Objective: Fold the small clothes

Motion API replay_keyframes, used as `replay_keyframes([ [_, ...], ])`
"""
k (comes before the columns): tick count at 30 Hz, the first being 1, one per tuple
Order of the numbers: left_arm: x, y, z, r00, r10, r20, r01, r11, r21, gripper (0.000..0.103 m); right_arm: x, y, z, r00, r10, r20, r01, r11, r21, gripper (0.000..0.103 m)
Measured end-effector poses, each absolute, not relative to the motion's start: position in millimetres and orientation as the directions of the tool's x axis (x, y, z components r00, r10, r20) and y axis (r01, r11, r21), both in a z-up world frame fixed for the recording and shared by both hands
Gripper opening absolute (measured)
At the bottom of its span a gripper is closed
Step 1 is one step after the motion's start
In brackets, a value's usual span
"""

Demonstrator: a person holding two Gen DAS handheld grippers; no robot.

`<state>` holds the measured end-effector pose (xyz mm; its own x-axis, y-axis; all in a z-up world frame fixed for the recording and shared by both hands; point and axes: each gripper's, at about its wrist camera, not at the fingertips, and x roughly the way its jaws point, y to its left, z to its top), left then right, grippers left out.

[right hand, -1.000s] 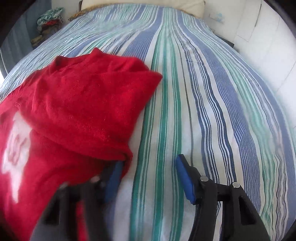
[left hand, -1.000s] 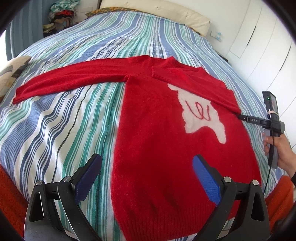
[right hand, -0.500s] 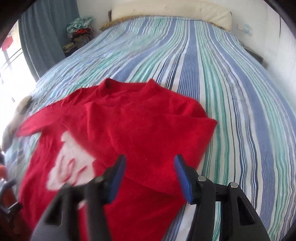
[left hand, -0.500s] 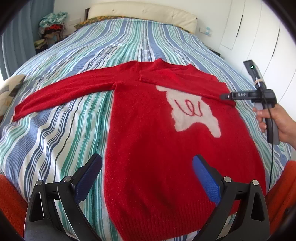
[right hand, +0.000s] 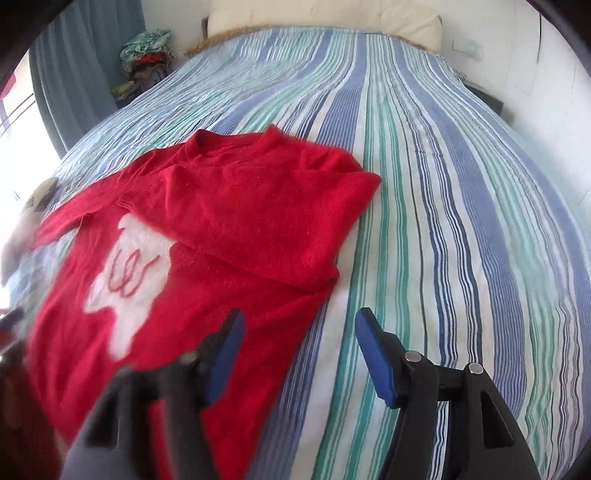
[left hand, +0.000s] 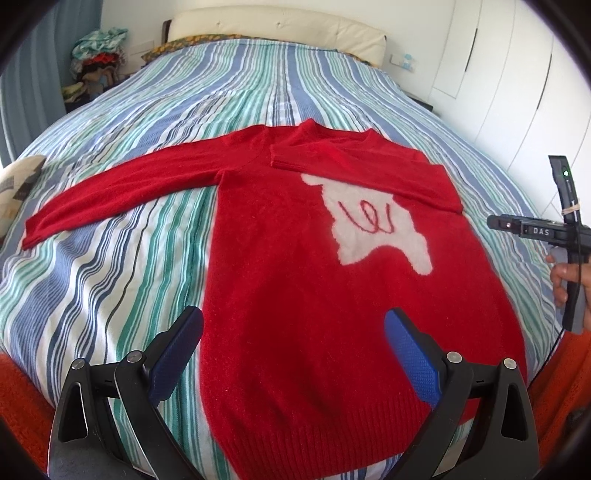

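Both hand-held grippers, left and right, empty: left agape, right opening. One red sweater, one sleeve folded, on striped bed.

Striped bedspread, cream headboard, white wardrobe

A bed with a blue, green and white striped cover fills both views. A red sweater lies flat on it at centre, one sleeve stretched toward the left edge, the other folded across the chest. A pale cushion rests at the left edge.
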<state>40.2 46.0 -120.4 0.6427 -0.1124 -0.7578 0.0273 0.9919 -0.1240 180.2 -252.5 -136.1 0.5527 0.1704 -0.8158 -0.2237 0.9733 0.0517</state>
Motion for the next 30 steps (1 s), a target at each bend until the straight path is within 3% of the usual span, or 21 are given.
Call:
replay_keyframes([
  [13, 35, 25, -126, 0.624, -0.083, -0.777, 0.088, 0.995, -0.035, 0.099, 63, -236, -131, 0.64, 0.256, -0.724, -0.227, 0.964, 0.141, 0.068],
  [30, 35, 20, -129, 0.606, -0.075, -0.792, 0.101, 0.995, -0.016, 0.099, 60, -222, -137, 0.643, 0.269, -0.717, -0.267, 0.956, 0.119, 0.068],
])
